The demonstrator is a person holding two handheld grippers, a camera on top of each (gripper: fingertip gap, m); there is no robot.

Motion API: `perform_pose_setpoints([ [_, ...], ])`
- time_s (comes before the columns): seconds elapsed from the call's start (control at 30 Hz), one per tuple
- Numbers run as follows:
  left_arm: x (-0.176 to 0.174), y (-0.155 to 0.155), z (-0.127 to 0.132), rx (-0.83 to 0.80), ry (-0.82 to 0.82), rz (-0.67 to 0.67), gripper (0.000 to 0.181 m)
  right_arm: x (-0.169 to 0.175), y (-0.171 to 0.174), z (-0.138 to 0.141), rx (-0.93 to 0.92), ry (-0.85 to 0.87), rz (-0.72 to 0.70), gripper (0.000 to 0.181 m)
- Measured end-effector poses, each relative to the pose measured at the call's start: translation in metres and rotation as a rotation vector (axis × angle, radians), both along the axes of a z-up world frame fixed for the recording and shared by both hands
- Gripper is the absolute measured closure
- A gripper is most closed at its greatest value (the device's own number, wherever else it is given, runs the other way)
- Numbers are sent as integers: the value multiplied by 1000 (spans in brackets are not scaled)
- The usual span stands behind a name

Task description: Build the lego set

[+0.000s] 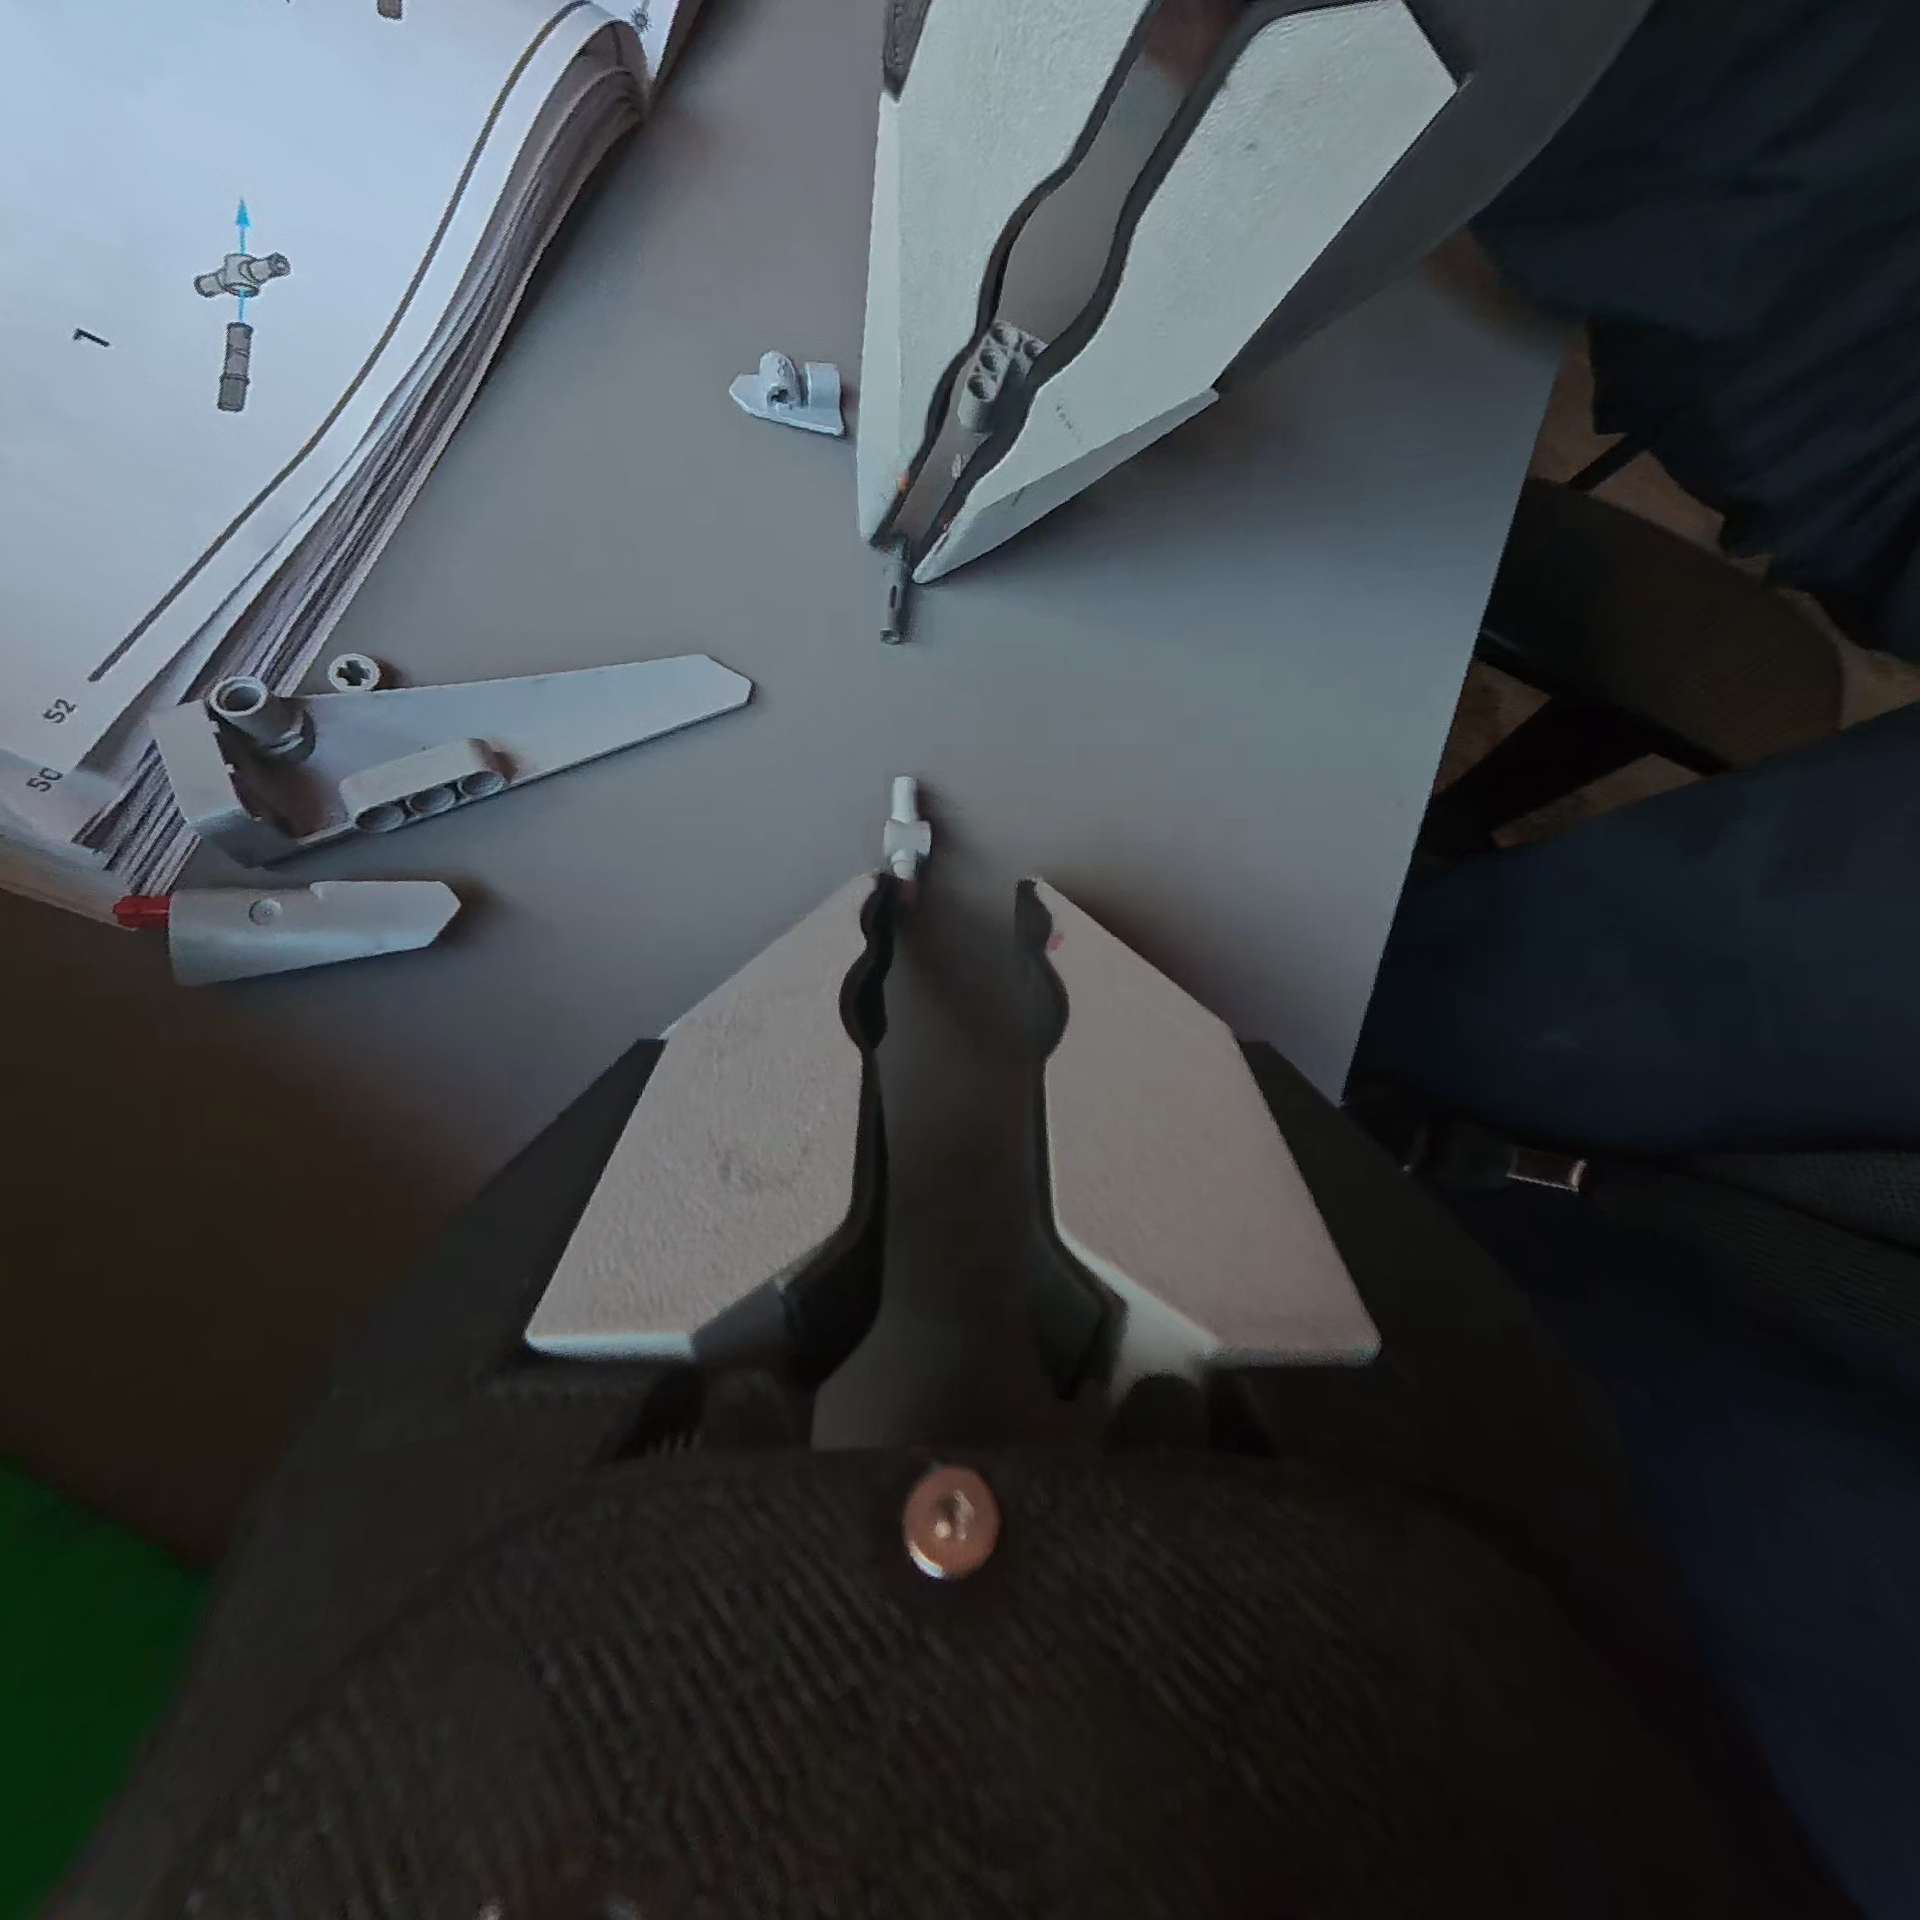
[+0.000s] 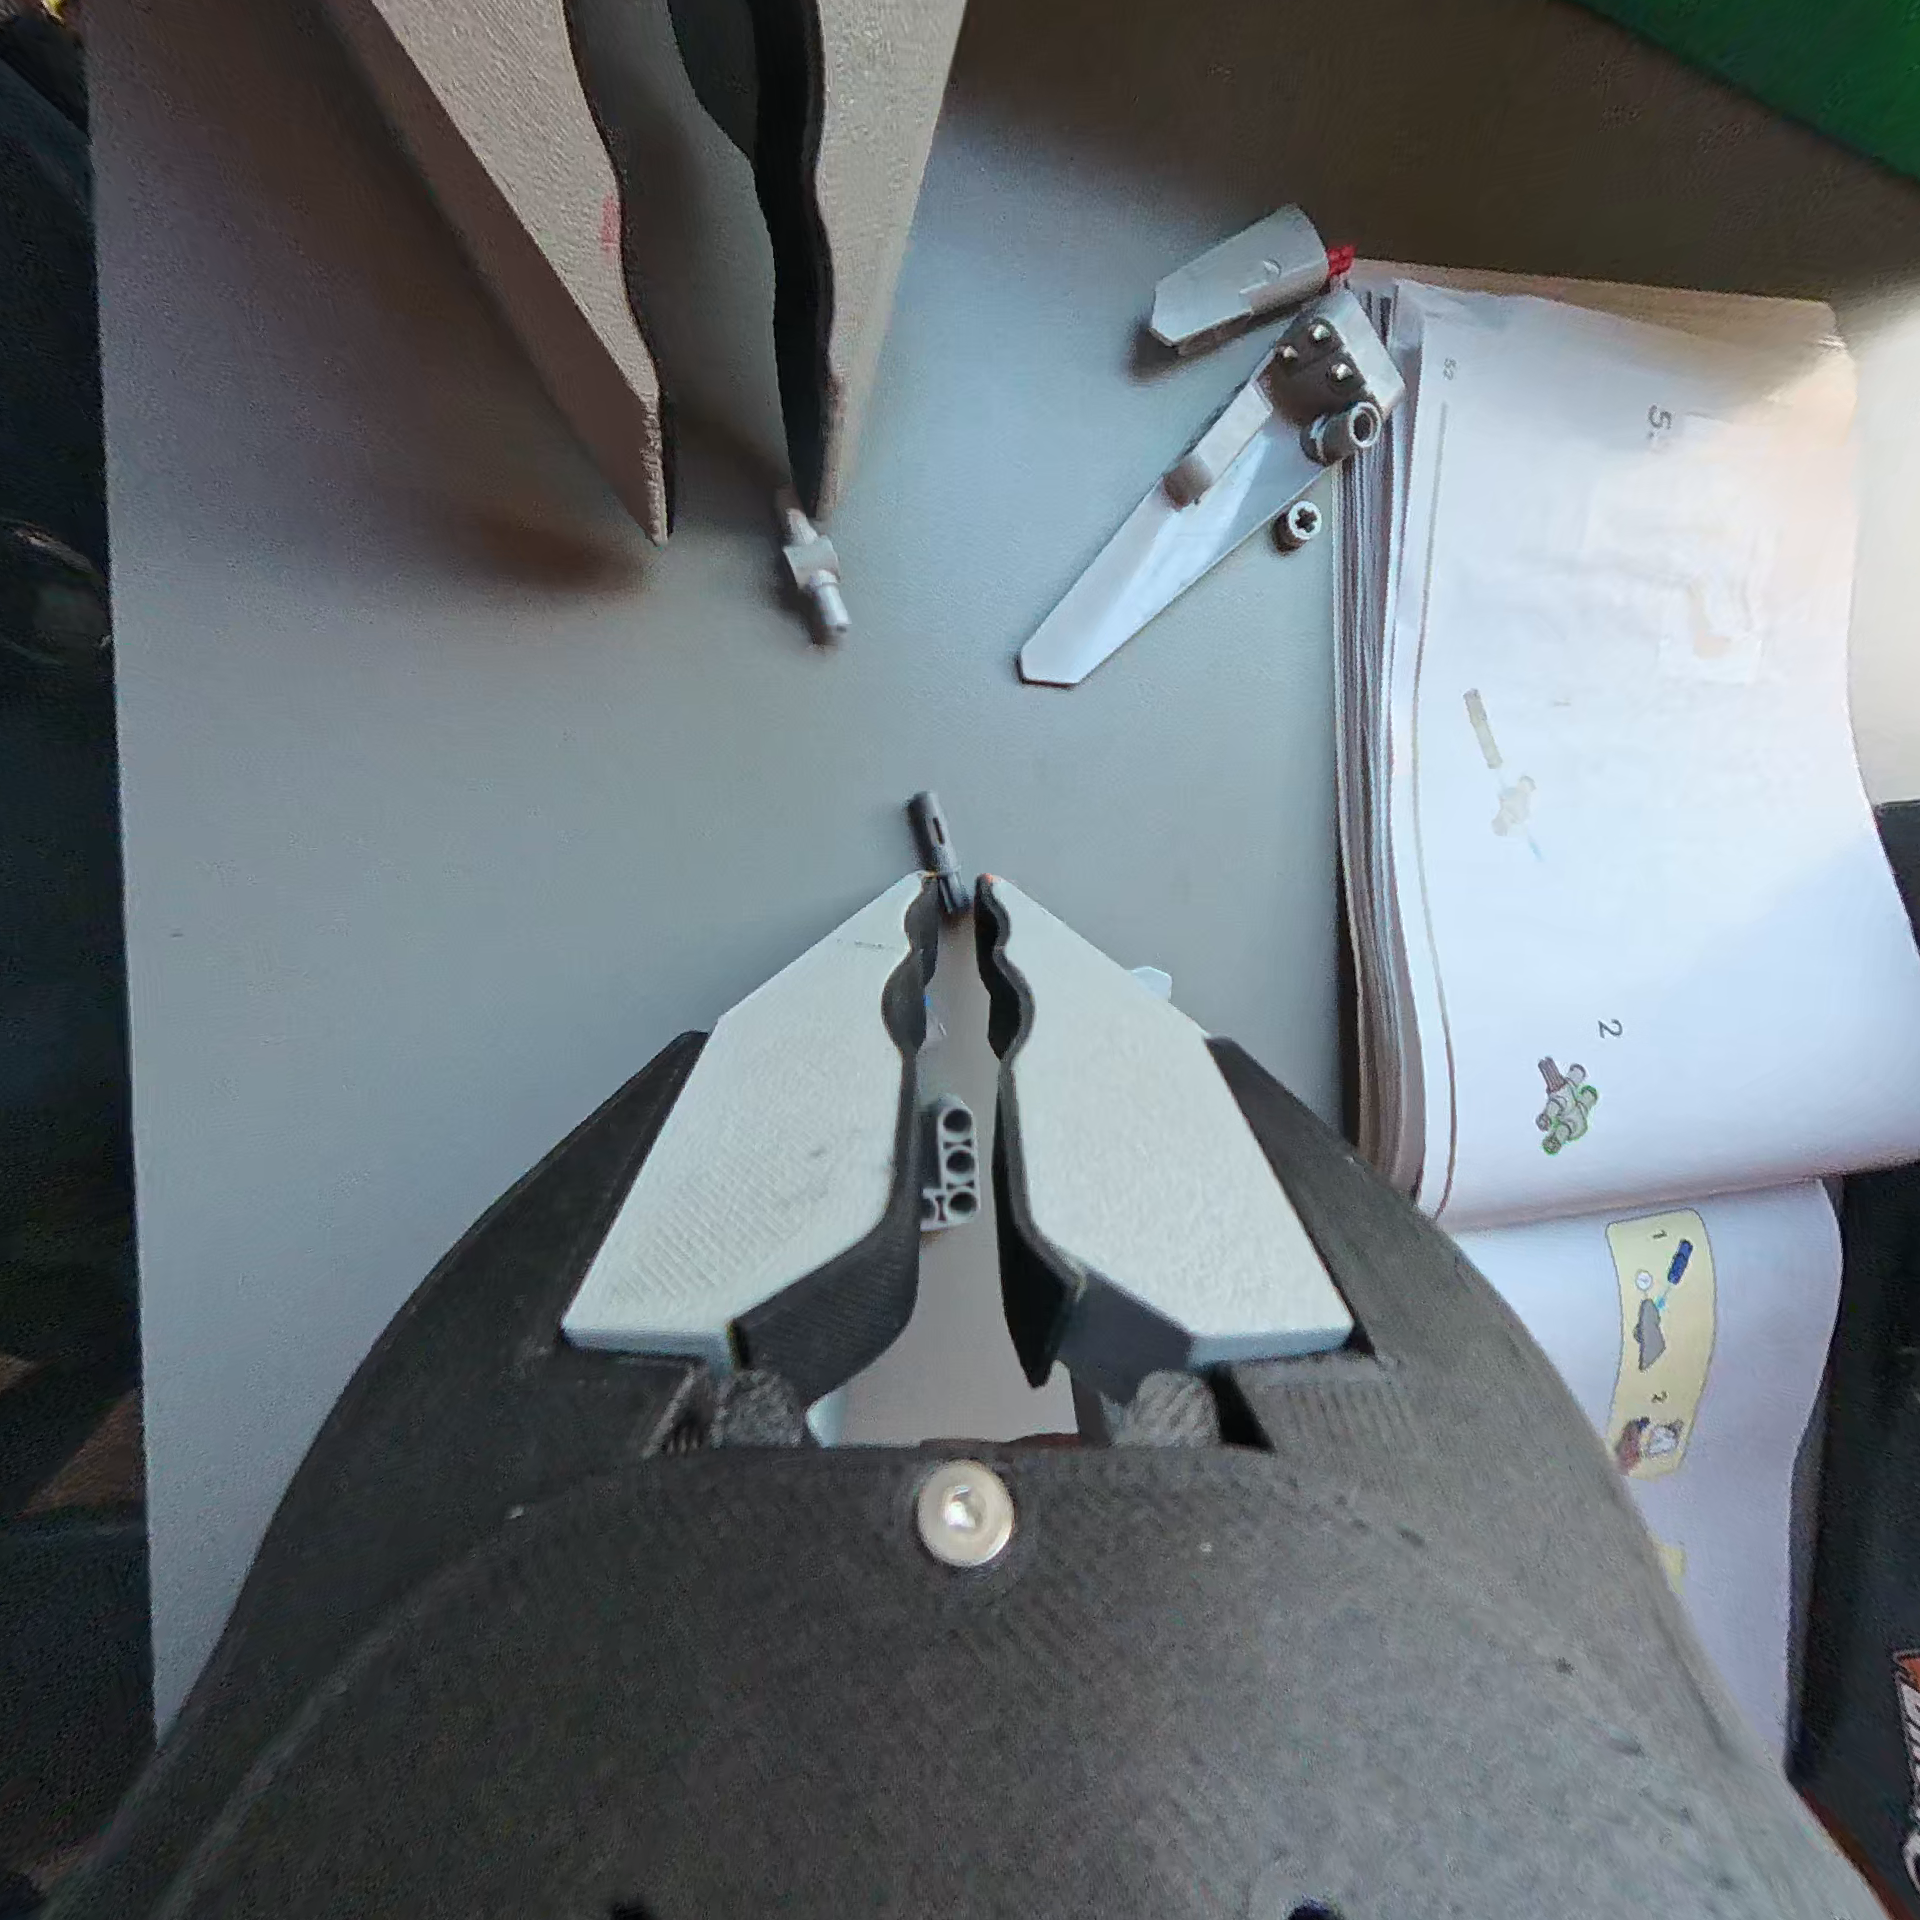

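Overhead, two hand-held grippers face each other tip to tip above a grey table [image 1: 1195,727]. The left gripper [image 1: 951,883] has its fingers spread, with a clear gap between them; a small light grey connector piece [image 1: 904,826] sits at the tip of one finger, touching it, though whether it is actually gripped cannot be told. The right gripper [image 2: 956,888] has its fingers nearly pressed together, pinching a short dark grey pin [image 2: 935,847] at the very tips, so that the pin sticks out toward the connector. The two small parts are near each other but apart. A grey beam with round holes [image 2: 951,1158] lies on the table under the right gripper, seen through the slot between its fingers.

To one side, an open instruction booklet [image 2: 1662,831] lies on the table. Just beside its edge rest a long grey wing-shaped assembly [image 1: 468,738], a smaller grey panel with a red tip [image 1: 312,925], and a small round grey bush [image 1: 358,675]. Another small grey angled piece [image 1: 790,395] lies near the right gripper.
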State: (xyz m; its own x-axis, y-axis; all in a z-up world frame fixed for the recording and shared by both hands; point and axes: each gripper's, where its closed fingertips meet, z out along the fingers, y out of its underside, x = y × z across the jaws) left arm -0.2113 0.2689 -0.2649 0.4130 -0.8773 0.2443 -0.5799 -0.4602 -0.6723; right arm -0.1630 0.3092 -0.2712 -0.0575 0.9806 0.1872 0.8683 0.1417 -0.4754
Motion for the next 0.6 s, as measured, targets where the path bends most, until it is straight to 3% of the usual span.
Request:
perform_pose_setpoints([
  [0.37, -2, -6, 1, -14, 7, -18, 160, -12, -19, 0, -37, 30, -2, 180],
  [0.6, -11, 10, 4, 128, 78, -33, 159, -16, -24, 9, -74, 105, -30, 180],
])
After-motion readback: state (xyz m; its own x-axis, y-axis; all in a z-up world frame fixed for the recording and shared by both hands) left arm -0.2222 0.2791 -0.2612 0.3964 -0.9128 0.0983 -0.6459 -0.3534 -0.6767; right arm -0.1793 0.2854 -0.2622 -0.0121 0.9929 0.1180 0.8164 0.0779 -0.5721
